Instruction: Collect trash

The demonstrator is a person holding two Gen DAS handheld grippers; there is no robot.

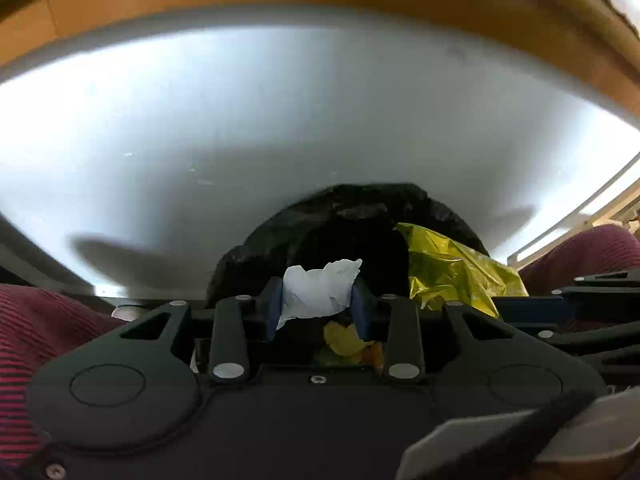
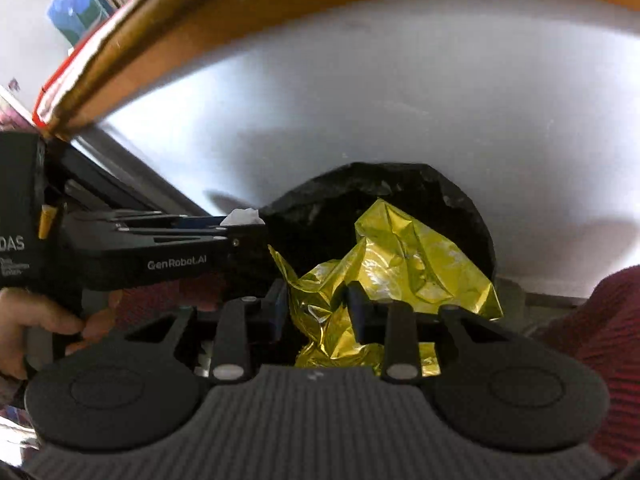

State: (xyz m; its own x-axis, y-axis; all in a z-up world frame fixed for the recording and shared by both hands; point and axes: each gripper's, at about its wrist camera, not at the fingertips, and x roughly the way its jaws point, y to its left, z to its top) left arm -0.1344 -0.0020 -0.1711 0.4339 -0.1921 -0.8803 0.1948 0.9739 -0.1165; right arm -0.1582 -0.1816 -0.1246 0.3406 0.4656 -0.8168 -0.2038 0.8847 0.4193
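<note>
Crumpled white tissue (image 1: 318,290) is clamped between the narrow-set blue pads of the left gripper (image 1: 318,308), directly over the dark mouth of the black trash bag (image 1: 360,208); a crinkled yellow foil wrapper (image 2: 396,264) is pinched in the same narrow way by the right gripper (image 2: 318,312), hanging partly over the bag's opening and partly across its near rim. Both pieces appear ready to be dropped, so the step in hand is judged to be the release into the bag; it would be done best if each piece were carried fully past the rim before the jaws are opened, since the springy foil could catch on the edge and slide out onto the white table (image 1: 280,112). Yellow and orange scraps (image 1: 348,344) can be seen already lying below the left gripper, apparently inside the bag. The two tools are held close side by side, so the releases are best staggered to avoid a knock; a red striped sleeve (image 1: 24,340) flanks the bag, and a wooden edge (image 2: 280,4) borders the far side of the table, well clear of the work.
</note>
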